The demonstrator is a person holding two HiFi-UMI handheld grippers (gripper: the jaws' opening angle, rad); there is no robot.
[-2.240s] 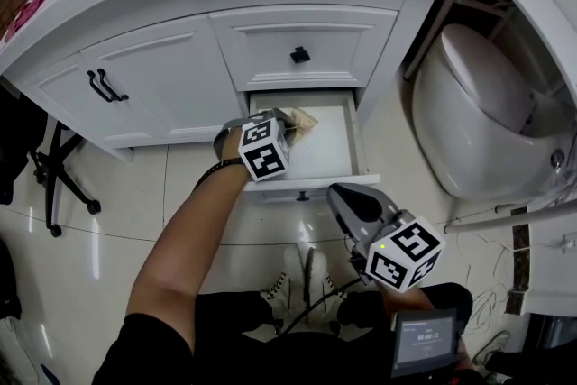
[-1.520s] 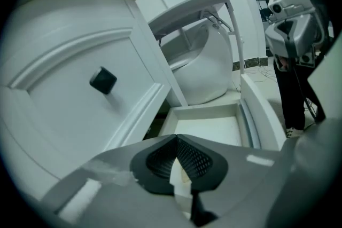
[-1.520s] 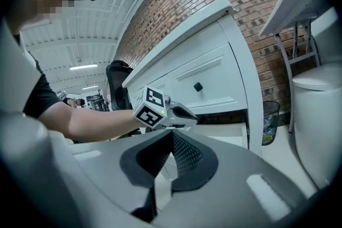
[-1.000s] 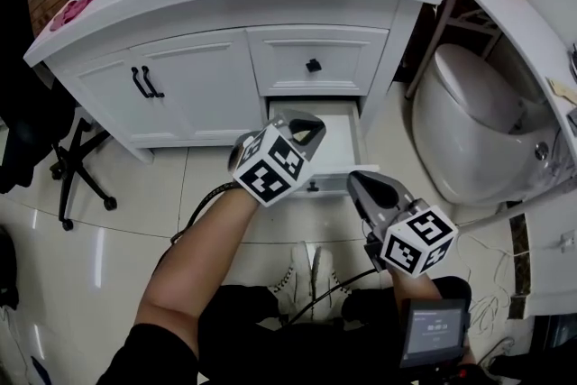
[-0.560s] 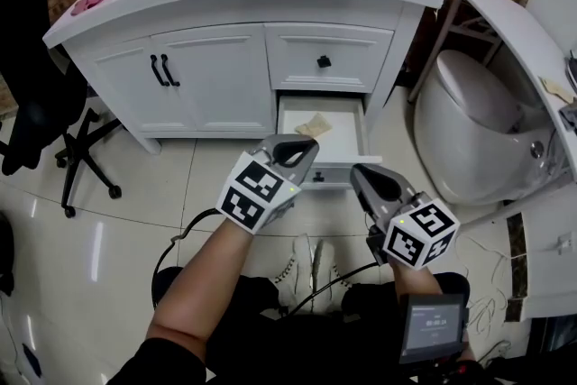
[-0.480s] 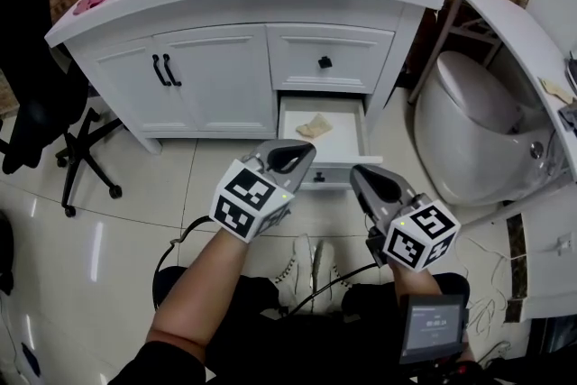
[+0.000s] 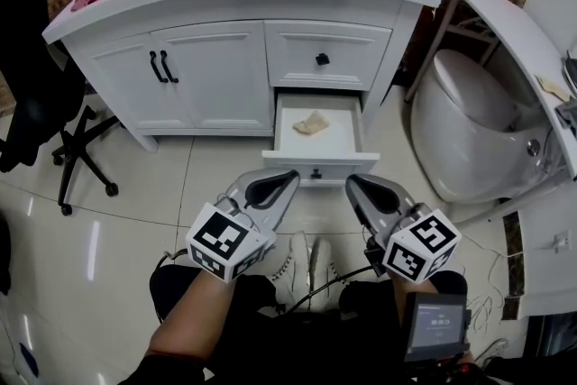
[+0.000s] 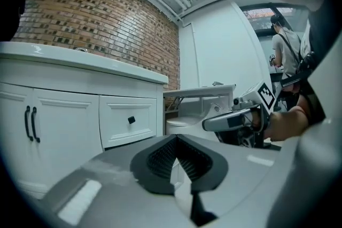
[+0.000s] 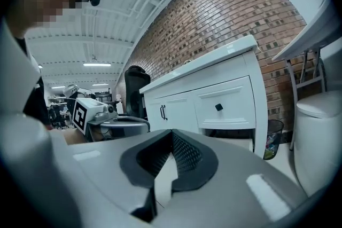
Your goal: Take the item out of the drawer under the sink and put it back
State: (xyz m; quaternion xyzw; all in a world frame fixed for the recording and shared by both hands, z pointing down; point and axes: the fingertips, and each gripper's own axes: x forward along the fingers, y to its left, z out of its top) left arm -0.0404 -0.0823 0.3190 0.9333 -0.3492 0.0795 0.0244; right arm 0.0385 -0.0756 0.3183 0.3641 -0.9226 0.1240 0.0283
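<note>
**While Drawer Stands Open, Both Grippers Hang Clear**

While the lower drawer (image 7: 352, 136) under the sink stands pulled out, a crumpled beige item (image 7: 311, 123) lies inside it. The left gripper (image 7: 288, 177) and right gripper (image 7: 352, 181) hover side by side at the drawer's 6 o'clock. Each has its jaws pressed together, holding nothing.

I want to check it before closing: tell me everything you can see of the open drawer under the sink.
The open drawer is white and looks painted, the lower of two, beneath a shut drawer. It is pulled well out. Its front panel carries one small black knob. On its bare white bottom lies a crumpled tan item, left of centre. Neither the left gripper nor the right gripper touches it.
</note>
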